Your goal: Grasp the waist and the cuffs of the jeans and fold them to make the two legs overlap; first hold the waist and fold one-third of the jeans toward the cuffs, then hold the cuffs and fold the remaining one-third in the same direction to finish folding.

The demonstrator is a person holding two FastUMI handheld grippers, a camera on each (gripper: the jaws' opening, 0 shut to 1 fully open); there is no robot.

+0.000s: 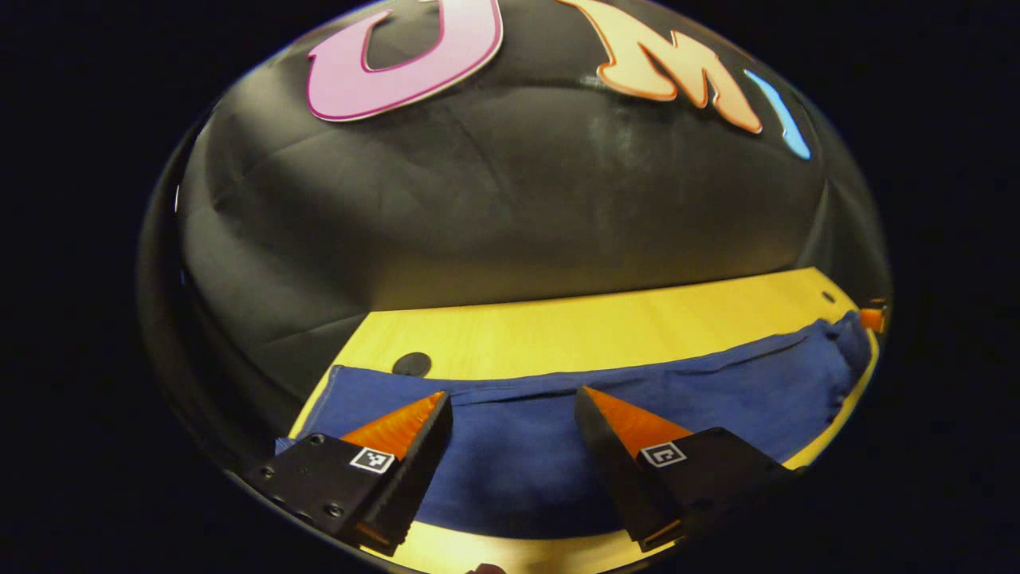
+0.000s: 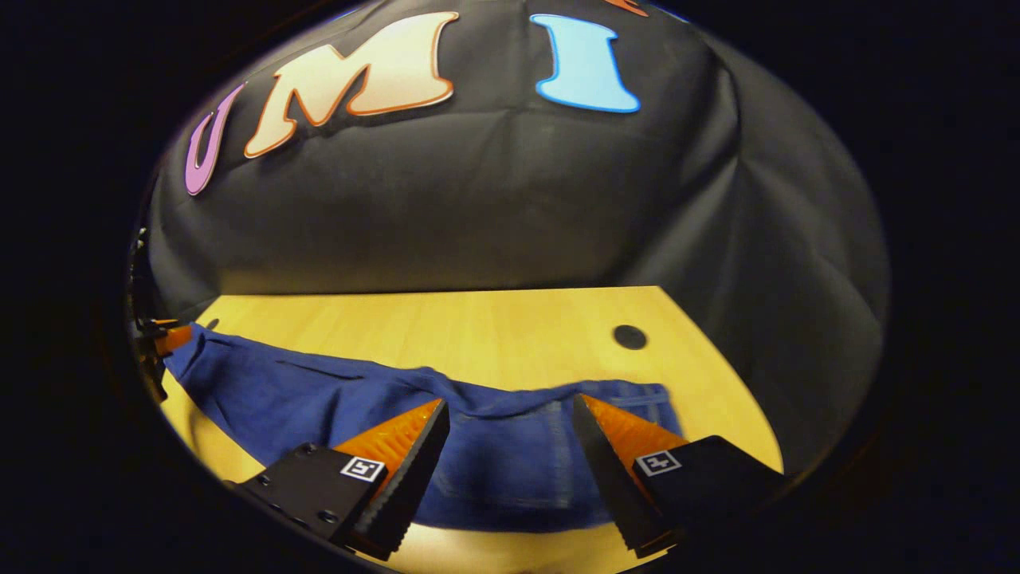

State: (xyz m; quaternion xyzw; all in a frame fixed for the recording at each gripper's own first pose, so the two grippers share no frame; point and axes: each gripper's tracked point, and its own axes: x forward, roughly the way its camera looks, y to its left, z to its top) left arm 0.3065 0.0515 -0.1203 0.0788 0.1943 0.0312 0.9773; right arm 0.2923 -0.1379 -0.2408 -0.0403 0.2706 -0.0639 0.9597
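- Nearest the lens in the left gripper view, the left claw [image 1: 514, 399] stands with its two fingers spread wide apart, nothing between them, poised just above the blue cloth.
- Under that claw lie the jeans [image 1: 558, 446], dark blue, spread lengthwise across the near part of the table [image 1: 590, 327], running from the left side of the view to the far right.
- At the left of that view the jeans end in a fairly straight edge near the table's edge; which end of the garment it is cannot be told here.
- At the far right rim of the left gripper view a small part of the other claw shows beside the far end of the jeans.
- One dark round hole [image 1: 412, 363] sits in the table top just beyond the jeans' far edge.
- Likewise in the right gripper view, the right claw [image 2: 510, 406] is spread open and empty, hanging over the jeans [image 2: 494, 462].
- Seams and what looks like a pocket show in the cloth by the right finger, so this seems the waist end.
- From there the jeans stretch away leftward, lying flat with a few wrinkles.
- Another dark round hole [image 2: 629, 336] marks the bare table [image 2: 478, 327] beyond, well apart from the cloth.
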